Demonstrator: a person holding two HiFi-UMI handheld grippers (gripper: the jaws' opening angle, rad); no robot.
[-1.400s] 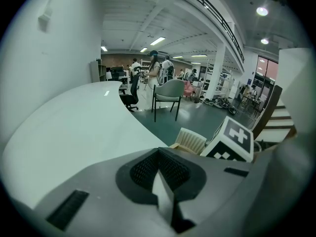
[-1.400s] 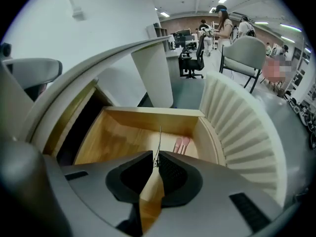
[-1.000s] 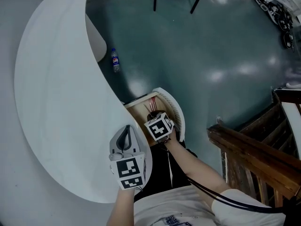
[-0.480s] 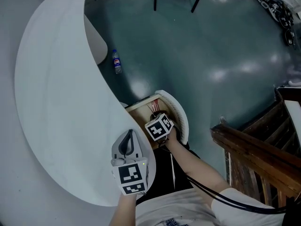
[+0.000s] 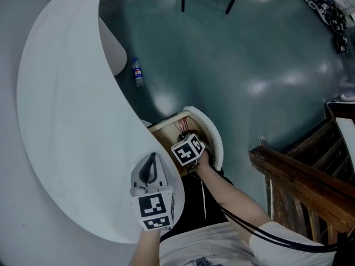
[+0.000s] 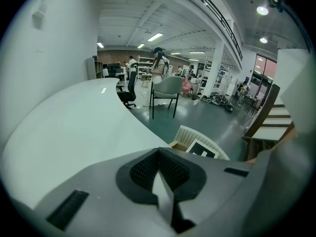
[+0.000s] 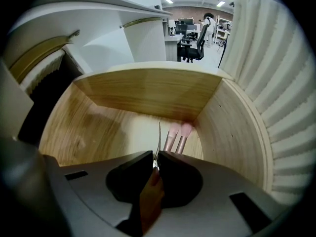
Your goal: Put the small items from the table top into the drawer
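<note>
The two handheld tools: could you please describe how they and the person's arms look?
The left tool and right tool have light grey bodies with black pads, each carrying a cube of black-and-white square markers. Black cables run along the right arm; the person wears a white short-sleeved shirt.

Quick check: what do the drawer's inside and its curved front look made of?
Drawer's inside: light wood, probably plywood or veneer, matt; grain lines show. Curved front: white, ribbed, matt; painted board or plastic, can't tell which.
</note>
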